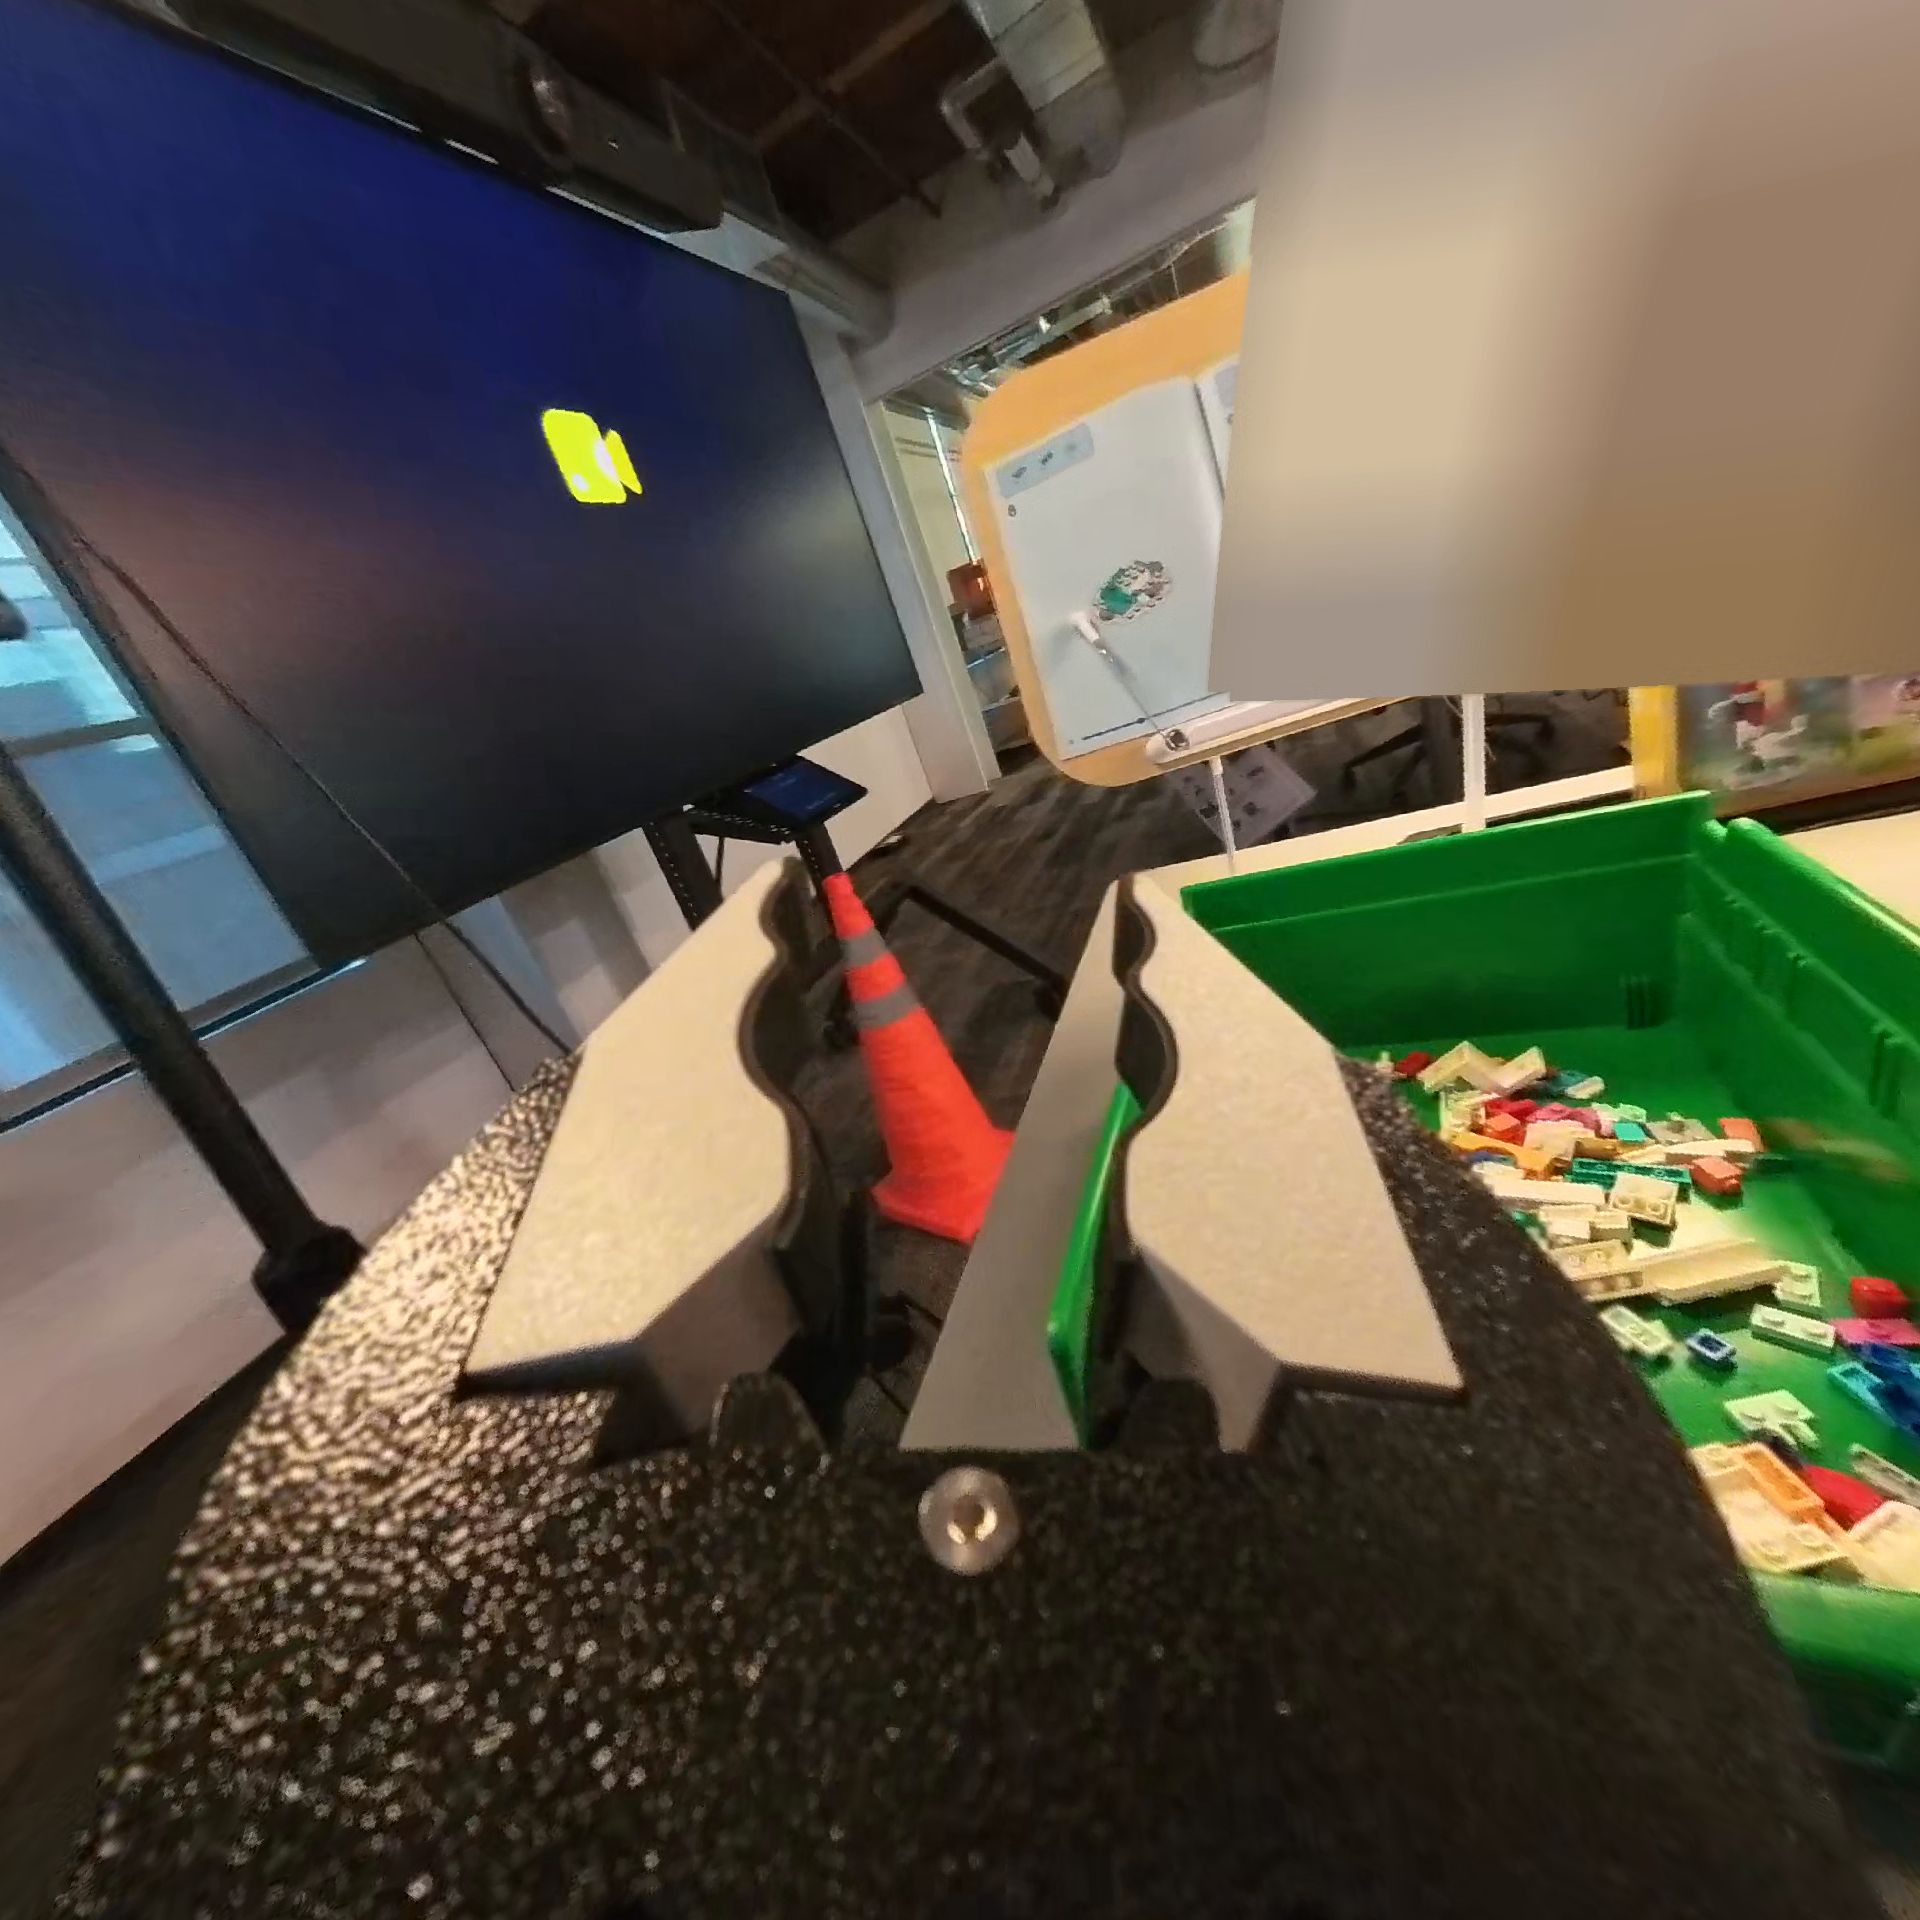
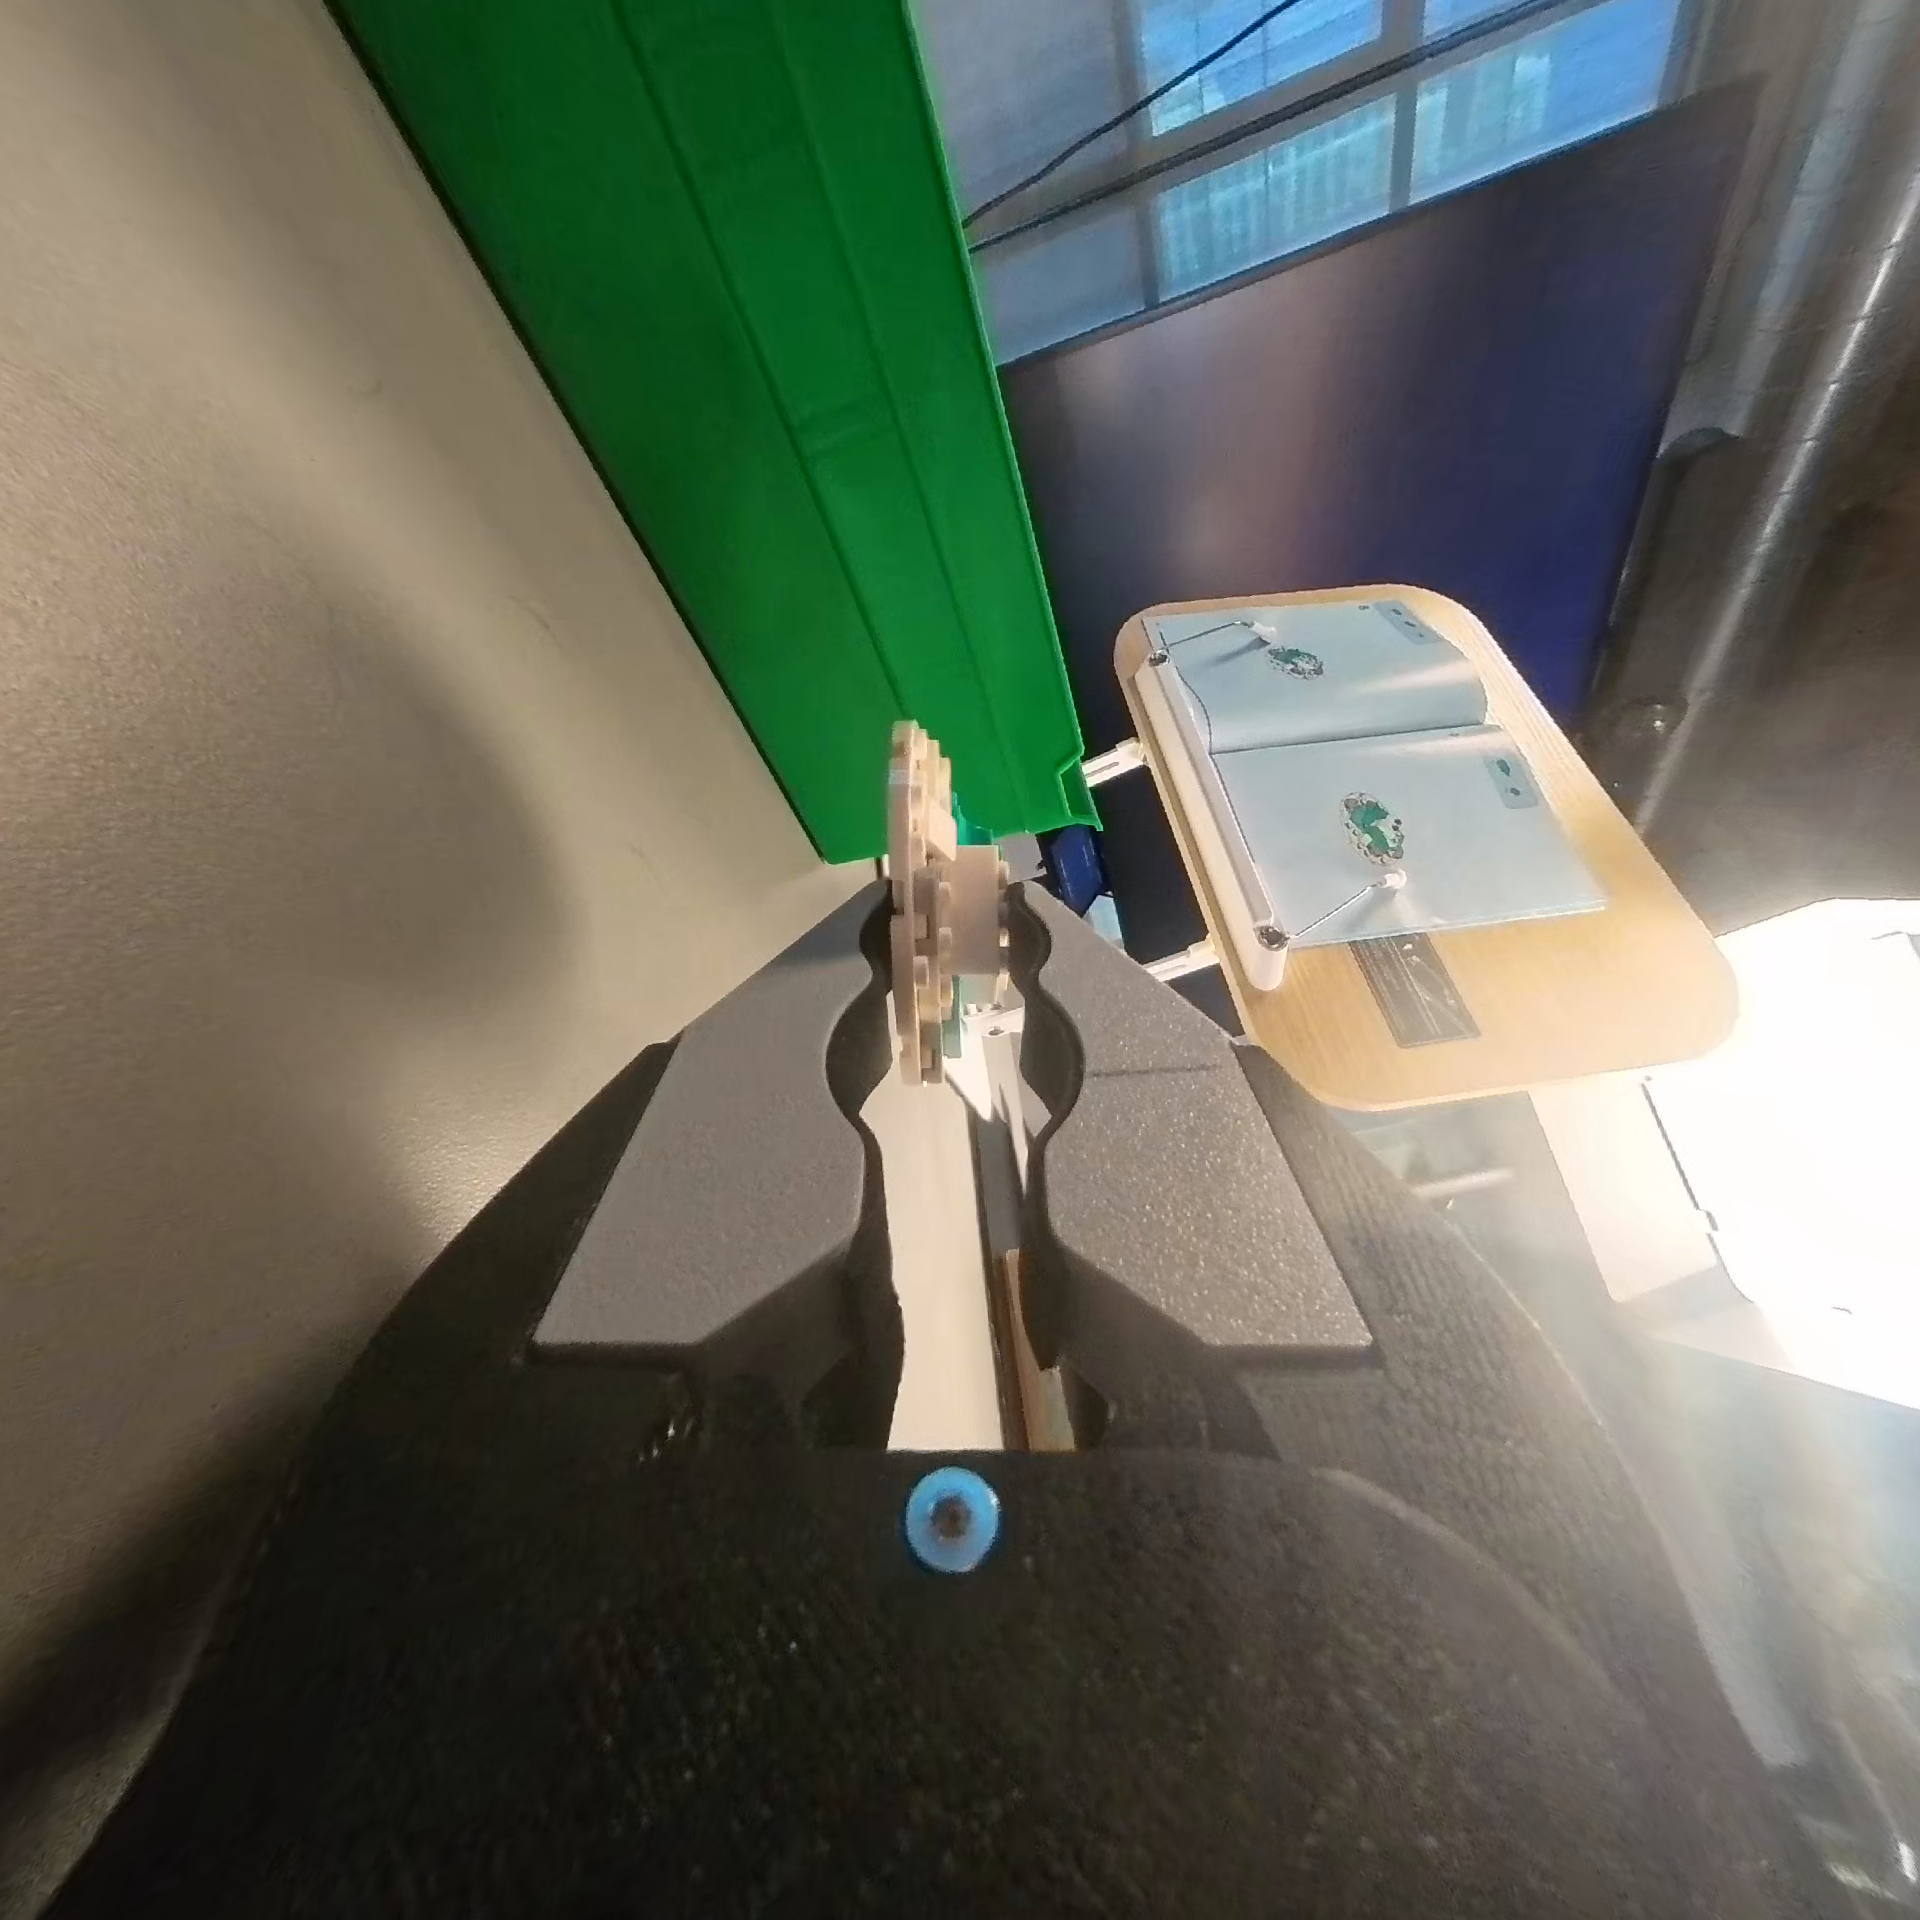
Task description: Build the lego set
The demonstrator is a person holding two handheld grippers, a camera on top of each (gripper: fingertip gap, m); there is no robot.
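1. right tongs [image 2: 951, 935] sit closest to my camera, pinching the build [image 2: 925, 914] edge-on: a tan scalloped plate with teal bits on its far face, held upright between the tips.
2. left tongs [image 1: 961, 904] are spread and carry nothing; they hang past the near corner of the green bin [image 1: 1455, 935], with an orange cone [image 1: 904, 1070] on the floor showing through the gap.
3. i judge the build light and stiff but fragile at its seams: thin plates stacked, so a squeeze across the flat faces should hold, while a twist or a hit on the rim could pop pieces off.
4. i'd keep my hold low on the tan plate's edge, leaving the studded face free for the next piece.
5. loose bricks [image 1: 1621, 1174] lie in the bin, right of the left tongs and below them; small, smooth, likely slippery, best pinched across their long sides.
6. the manual [image 2: 1382, 790] lies open on a wooden stand beyond the build, to its right.
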